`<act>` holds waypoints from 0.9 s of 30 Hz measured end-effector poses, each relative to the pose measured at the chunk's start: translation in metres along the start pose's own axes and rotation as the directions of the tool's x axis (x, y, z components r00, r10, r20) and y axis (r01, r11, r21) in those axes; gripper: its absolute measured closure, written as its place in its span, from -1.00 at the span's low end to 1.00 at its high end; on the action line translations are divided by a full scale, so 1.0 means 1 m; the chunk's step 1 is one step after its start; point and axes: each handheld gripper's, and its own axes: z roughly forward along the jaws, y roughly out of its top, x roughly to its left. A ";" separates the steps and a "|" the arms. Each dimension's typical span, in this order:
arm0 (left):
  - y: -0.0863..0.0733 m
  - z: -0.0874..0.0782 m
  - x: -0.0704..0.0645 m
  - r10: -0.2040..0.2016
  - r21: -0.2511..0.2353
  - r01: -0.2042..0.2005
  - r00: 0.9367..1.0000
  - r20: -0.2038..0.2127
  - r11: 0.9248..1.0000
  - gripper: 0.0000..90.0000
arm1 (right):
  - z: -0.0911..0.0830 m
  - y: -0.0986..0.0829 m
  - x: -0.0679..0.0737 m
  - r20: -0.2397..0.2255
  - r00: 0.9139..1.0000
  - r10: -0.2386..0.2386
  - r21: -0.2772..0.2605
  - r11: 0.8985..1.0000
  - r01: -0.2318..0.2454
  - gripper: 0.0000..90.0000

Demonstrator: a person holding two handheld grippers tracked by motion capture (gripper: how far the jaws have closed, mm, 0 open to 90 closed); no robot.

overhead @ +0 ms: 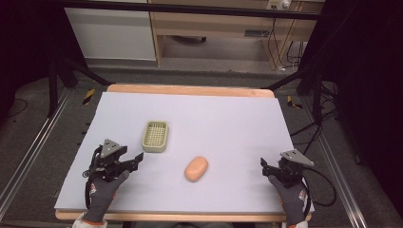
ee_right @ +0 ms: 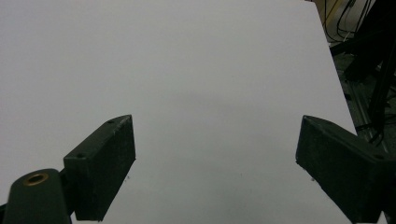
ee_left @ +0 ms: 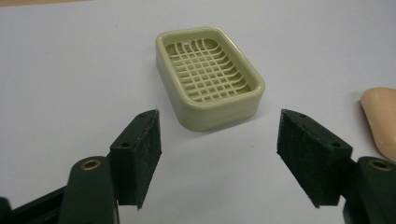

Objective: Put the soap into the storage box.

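A pale green soap dish (overhead: pixel 155 136) with a grid bottom rests on the white table left of centre. A peach-coloured bar of soap (overhead: pixel 196 168) lies to its right and nearer to me. My left gripper (overhead: pixel 136 158) is open just short of the dish, nothing between its jaws. In the left gripper view the dish (ee_left: pixel 208 82) sits ahead of the open gripper (ee_left: pixel 219 158), with the soap (ee_left: pixel 382 119) at the right edge. My right gripper (overhead: pixel 264 166) rests open near the table's right side, well apart from the soap. In its own view this gripper (ee_right: pixel 215 161) is over bare table.
The white table top (overhead: pixel 223 118) has a wooden rim at the far and near edges. Black frame legs and cables (overhead: pixel 311 109) stand beyond the right edge. A cabinet and floor lie behind the table. The table's right edge (ee_right: pixel 334 70) runs close to my right gripper.
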 end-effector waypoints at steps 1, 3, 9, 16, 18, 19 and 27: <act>0.001 0.000 -0.002 -0.001 -0.001 0.001 1.000 0.002 1.000 -0.34 | 0.000 0.000 0.000 0.000 1.000 -0.001 -0.003 1.000 0.001 -0.74; 0.002 0.001 -0.004 0.012 0.004 -0.012 1.000 0.006 1.000 -0.35 | 0.000 0.001 0.001 0.000 1.000 -0.001 -0.003 1.000 0.001 -0.74; 0.004 0.005 -0.013 0.030 0.016 -0.031 0.999 0.033 0.999 -0.37 | 0.000 0.001 0.003 -0.005 1.000 0.001 0.001 1.000 -0.001 -0.75; 0.008 0.009 -0.017 0.043 0.028 -0.044 0.998 0.041 0.999 -0.37 | 0.000 0.002 0.004 -0.014 1.000 0.006 0.003 1.000 -0.006 -0.77; 0.012 0.010 -0.020 0.048 0.028 -0.049 0.998 0.050 0.998 -0.38 | -0.001 0.003 0.004 -0.010 1.000 0.011 0.000 1.000 -0.011 -0.77; 0.013 0.010 -0.021 0.048 0.029 -0.049 0.997 0.053 0.998 -0.38 | -0.001 0.003 0.004 -0.009 1.000 0.014 -0.002 1.000 -0.014 -0.77; 0.026 0.016 -0.033 0.073 0.042 -0.076 0.994 0.077 0.996 -0.40 | 0.000 0.005 0.005 -0.006 1.000 0.006 -0.006 1.000 -0.006 -0.78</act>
